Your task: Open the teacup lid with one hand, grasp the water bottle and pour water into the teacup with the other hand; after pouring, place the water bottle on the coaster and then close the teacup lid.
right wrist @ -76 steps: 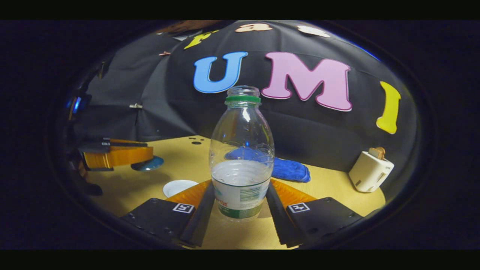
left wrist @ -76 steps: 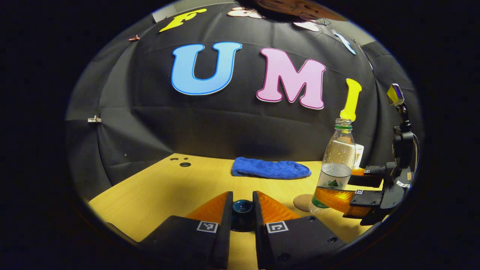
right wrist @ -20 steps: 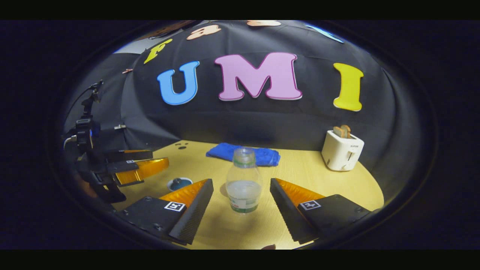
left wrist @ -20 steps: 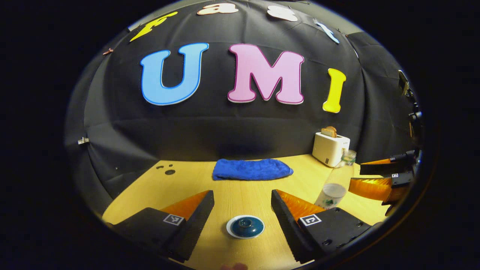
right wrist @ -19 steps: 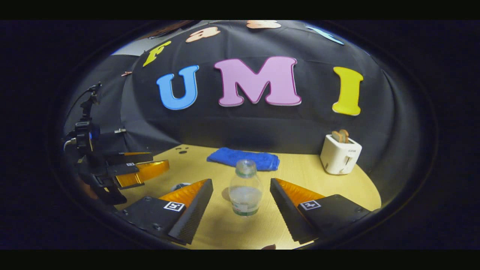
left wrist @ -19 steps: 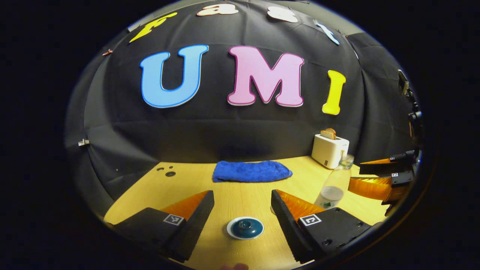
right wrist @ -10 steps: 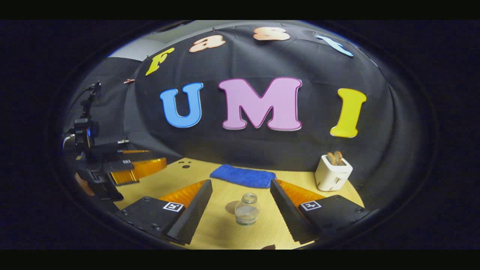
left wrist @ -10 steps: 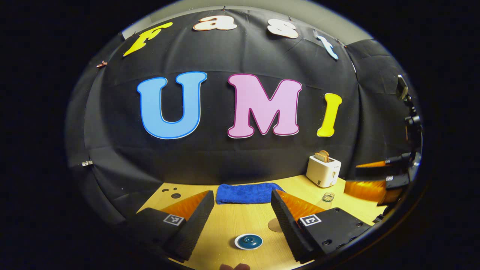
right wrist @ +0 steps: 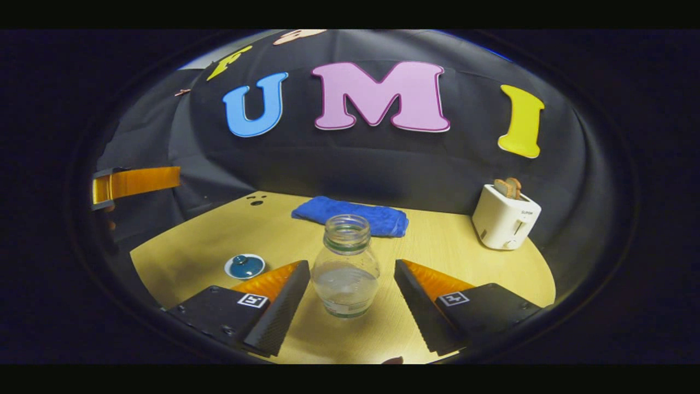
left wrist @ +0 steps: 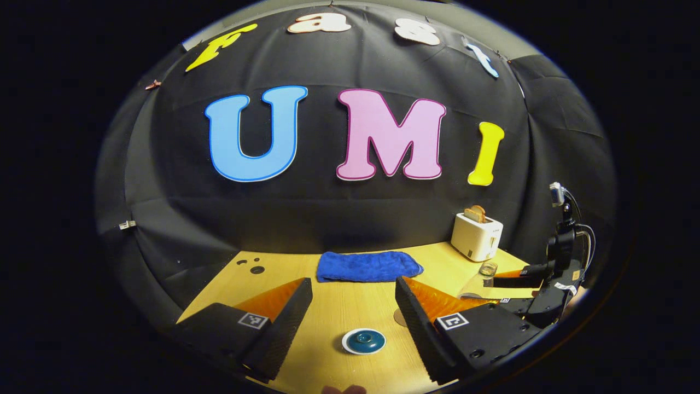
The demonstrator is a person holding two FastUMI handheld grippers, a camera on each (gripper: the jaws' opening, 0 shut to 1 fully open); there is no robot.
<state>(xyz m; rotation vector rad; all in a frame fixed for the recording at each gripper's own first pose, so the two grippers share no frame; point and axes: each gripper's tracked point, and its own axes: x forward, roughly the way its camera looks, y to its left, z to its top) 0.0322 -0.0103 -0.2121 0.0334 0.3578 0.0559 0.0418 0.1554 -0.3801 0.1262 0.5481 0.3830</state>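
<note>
The left claw [left wrist: 354,298] is hovering wide apart above the round teal-lidded white teacup [left wrist: 363,341], which is sitting closed on the pale wooden bench [left wrist: 350,306]. The right claw [right wrist: 351,284] is gaping wide around the clear plastic water bottle with a green neck ring [right wrist: 345,266], touching neither side; the bottle is standing upright. Beyond, a folded blue cloth [right wrist: 351,215] is lying near the wall, and a white toaster holding bread [right wrist: 506,215] is standing off to the right.
</note>
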